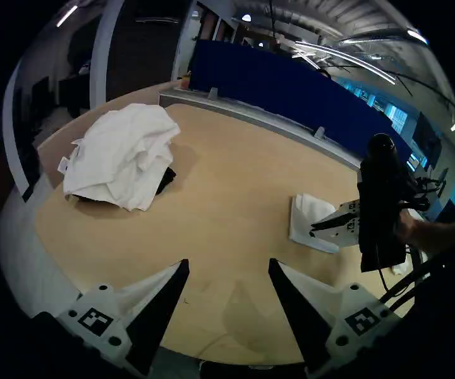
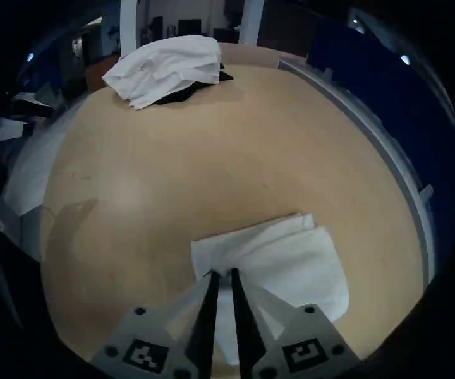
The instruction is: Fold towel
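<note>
A small folded white towel (image 2: 278, 265) lies flat on the round wooden table (image 2: 196, 164). My right gripper (image 2: 224, 273) is at its near edge, the fingers drawn almost together with white cloth pinched between them. The left gripper view has the same folded towel (image 1: 308, 218) at the right, with the right gripper (image 1: 319, 227) and the hand holding it on top of it. My left gripper (image 1: 228, 262) hovers open above bare table, holding nothing. A heap of unfolded white towels (image 1: 123, 155) sits at the table's far left, and this heap (image 2: 164, 66) is at the far end in the right gripper view.
Something dark (image 2: 193, 91) lies under the heap. A blue partition wall (image 1: 291, 88) with a grey ledge runs along the table's far side. Bare wood stretches between the heap and the folded towel. Desks and chairs stand beyond the table edge.
</note>
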`<action>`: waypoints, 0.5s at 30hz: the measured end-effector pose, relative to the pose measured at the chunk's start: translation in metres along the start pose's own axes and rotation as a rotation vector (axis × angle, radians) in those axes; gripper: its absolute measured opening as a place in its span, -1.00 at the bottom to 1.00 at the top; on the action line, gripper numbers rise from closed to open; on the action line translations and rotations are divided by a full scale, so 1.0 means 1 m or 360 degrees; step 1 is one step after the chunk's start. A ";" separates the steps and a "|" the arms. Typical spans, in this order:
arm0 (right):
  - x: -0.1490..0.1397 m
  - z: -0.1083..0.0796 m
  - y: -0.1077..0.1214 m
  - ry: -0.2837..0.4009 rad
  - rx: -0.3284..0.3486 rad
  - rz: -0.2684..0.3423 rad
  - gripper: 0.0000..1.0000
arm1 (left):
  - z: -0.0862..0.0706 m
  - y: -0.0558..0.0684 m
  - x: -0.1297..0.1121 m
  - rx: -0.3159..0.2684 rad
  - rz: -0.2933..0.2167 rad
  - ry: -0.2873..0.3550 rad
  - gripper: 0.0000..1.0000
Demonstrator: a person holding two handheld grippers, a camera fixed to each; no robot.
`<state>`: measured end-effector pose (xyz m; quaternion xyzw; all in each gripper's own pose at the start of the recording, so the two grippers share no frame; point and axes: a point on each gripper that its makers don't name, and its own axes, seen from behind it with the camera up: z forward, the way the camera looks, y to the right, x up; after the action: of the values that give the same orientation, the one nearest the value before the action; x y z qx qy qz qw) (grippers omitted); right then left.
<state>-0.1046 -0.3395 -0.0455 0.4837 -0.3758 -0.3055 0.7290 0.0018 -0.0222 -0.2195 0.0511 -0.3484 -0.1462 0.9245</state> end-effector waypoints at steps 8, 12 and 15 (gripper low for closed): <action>0.002 -0.014 0.006 0.0054 -0.0028 0.0073 0.19 | 0.001 0.003 0.003 -0.0012 0.0009 0.0003 0.86; 0.003 -0.021 0.009 0.0083 -0.0043 0.0114 0.33 | 0.001 0.005 0.003 -0.0017 0.0015 0.0004 0.86; 0.001 -0.026 0.009 0.0093 -0.0051 0.0127 0.35 | 0.001 0.007 0.004 -0.0019 0.0021 0.0007 0.86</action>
<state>-0.0809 -0.3247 -0.0433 0.4654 -0.3685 -0.2679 0.7589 0.0057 -0.0169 -0.2144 0.0435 -0.3459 -0.1420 0.9265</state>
